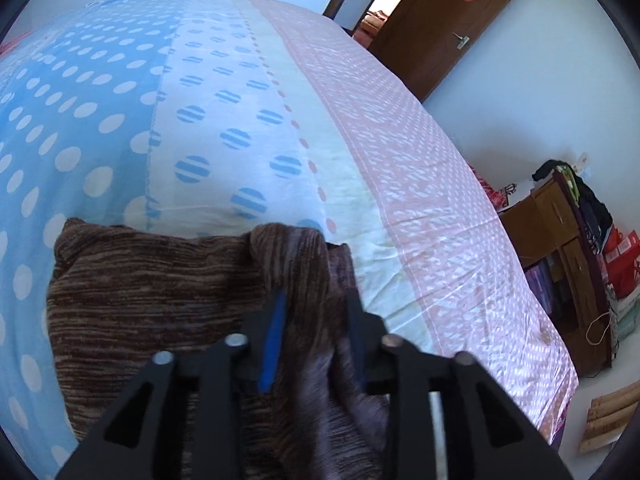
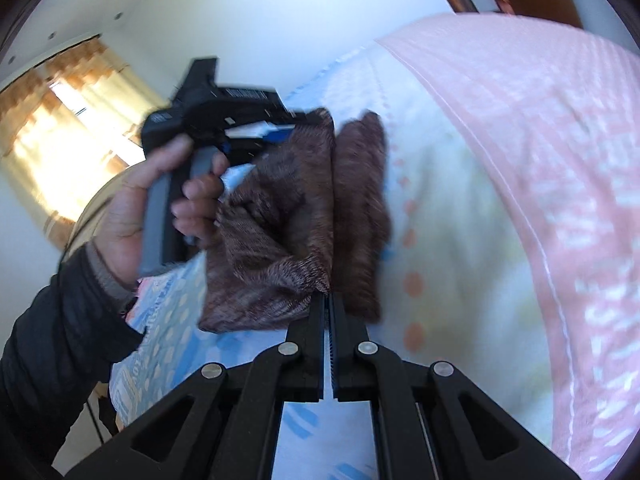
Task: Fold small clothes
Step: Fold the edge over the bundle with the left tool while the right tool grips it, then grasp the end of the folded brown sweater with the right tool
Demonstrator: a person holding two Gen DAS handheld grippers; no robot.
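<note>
In the left wrist view, the left gripper [image 1: 316,300] fills the bottom of the picture, its jaws spread apart with a raised fold of the brown striped cloth [image 1: 160,300] lying between them. The blue pad of one finger is bare, and whether either pad presses on the fabric cannot be told. The cloth rests on the bed [image 1: 420,208], near its closest edge, on the blue and white dotted part of the sheet. Further off, the sheet's pink band runs along the bed's right side. Past that edge stand a wooden cabinet [image 1: 556,248] with dark clothes heaped on it and red boxes [image 1: 622,260] beside it. A brown door [image 1: 448,28] stands open at the far end of the room.

The right wrist view shows what the left cannot: the right gripper [image 2: 329,300], jaws pressed together and pinching the near corner of the cloth [image 2: 276,224]. The cloth is doubled here, one layer lifted and bunched, and a second strip lying flat on the sheet just to its right. Beyond it, a person's hand [image 2: 132,216] in a dark sleeve [image 2: 52,320] grips the handle of the left gripper [image 2: 298,126], whose tips meet the cloth's far edge. Behind, a sunlit window with yellow curtains [image 2: 76,132] glows against the white wall.
</note>
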